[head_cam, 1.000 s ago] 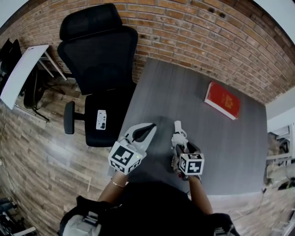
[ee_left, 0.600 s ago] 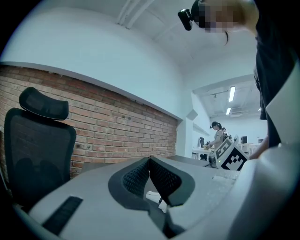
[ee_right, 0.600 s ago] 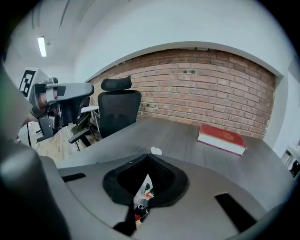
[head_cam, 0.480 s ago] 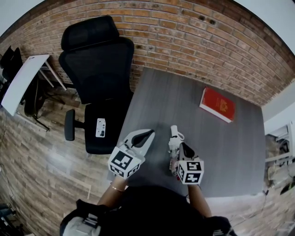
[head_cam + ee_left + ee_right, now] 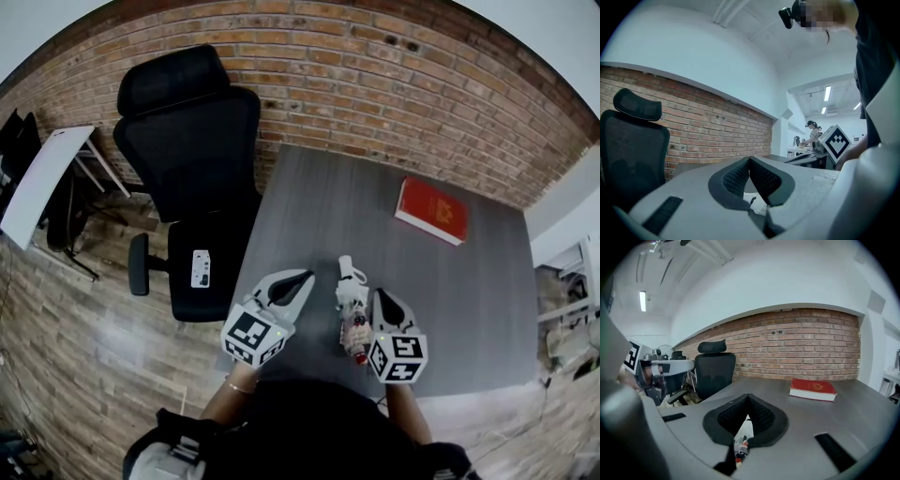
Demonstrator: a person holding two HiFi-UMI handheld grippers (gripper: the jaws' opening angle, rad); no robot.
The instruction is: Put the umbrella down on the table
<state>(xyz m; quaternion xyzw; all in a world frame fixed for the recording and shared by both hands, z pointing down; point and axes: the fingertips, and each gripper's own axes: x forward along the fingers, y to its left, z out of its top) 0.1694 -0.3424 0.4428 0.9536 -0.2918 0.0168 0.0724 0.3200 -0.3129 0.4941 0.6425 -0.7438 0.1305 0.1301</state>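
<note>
The folded umbrella, with a white handle and a patterned body with a red end, lies flat on the grey table near its front edge. My right gripper hangs just right of it, raised off the table, shut and empty. Through its own camera the jaws meet, with the umbrella showing below them. My left gripper hovers left of the umbrella, over the table's left edge, also shut and empty. Its closed tips show a bit of the white umbrella beneath.
A red book lies at the table's far right, also visible from the right gripper as the book. A black office chair stands left of the table with a small white device on its seat. A brick wall runs behind.
My right gripper was over the umbrella a second ago; it has lifted away to the umbrella's right with its jaws closed, leaving the umbrella on the table. The left gripper drifted slightly.
</note>
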